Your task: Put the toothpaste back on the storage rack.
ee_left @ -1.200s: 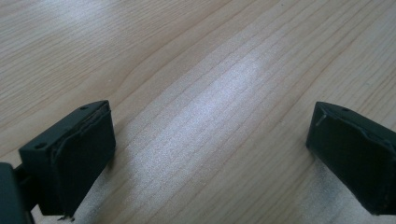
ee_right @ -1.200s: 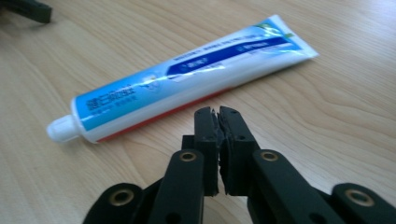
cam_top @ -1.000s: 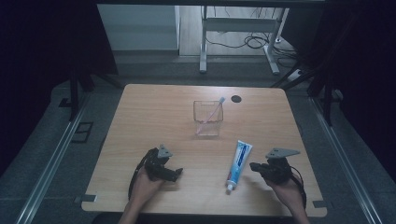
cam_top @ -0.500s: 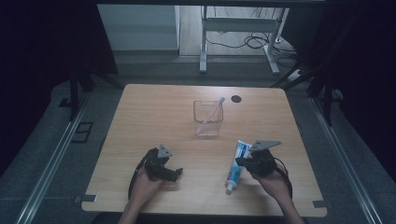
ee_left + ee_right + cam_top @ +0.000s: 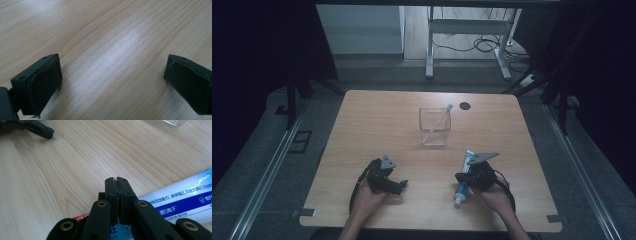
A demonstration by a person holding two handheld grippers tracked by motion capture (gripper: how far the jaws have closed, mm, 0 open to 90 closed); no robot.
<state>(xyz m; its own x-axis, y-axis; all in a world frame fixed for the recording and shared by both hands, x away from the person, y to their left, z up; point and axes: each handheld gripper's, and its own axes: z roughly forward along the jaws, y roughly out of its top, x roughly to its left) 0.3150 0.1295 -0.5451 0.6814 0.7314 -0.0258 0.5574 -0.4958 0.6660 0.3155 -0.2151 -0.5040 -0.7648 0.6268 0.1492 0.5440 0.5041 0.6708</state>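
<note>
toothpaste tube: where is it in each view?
High view: toothpaste tube lower right of table, under the right gripper.
Left gripper view: not in it.
Right gripper view: tube lower right, behind the shut jaws.
Shared landmark: left gripper, top left in right gripper view.

The toothpaste tube (image 5: pixel 185 197) runs off the frame's right edge; the right hand-held gripper (image 5: pixel 116 185) covers its middle.
</note>
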